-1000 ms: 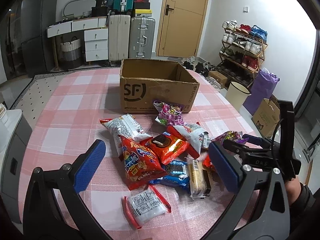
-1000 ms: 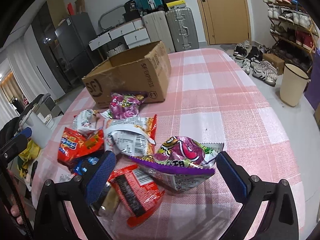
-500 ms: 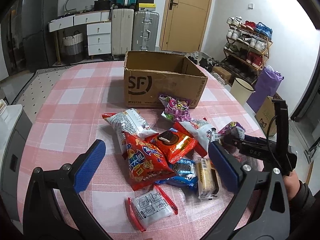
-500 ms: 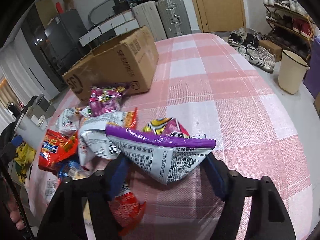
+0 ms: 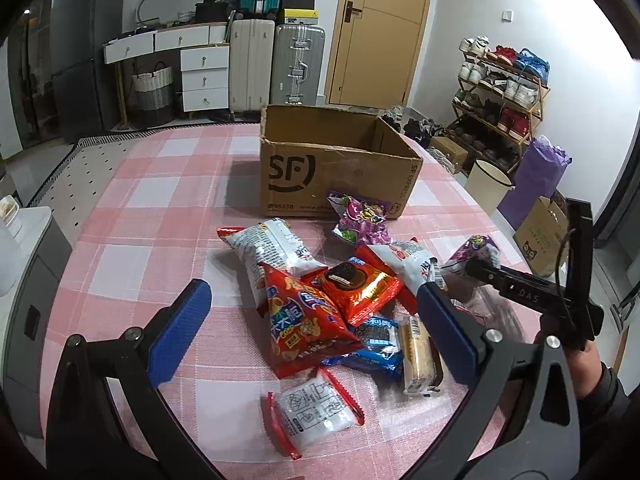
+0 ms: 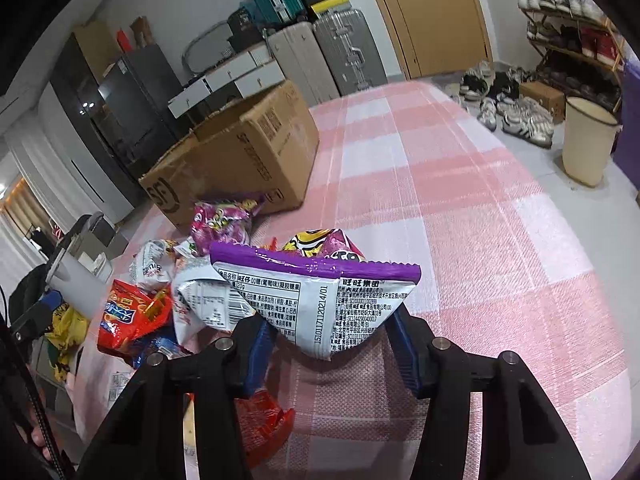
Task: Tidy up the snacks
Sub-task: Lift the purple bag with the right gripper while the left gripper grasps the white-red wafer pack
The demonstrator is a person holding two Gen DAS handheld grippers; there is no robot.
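Closing on a crinkly purple-and-white foil candy packet (image 6: 316,300) near the desk's pink checked cloth (image 6: 500,248): right gripper (image 6: 328,354) jaws pinching its lower corner. Likely light, soft, slippery; sealed edge safest. Left gripper (image 5: 312,320) jaws spread, empty.

I'm in somebody's home — an entryway-type room. Right of the wooden door (image 5: 378,32) there's a loaded shoe rack (image 5: 500,92), left of it suitcases (image 5: 276,64) and white drawers (image 5: 204,76) — my table (image 5: 132,200) sits in front.
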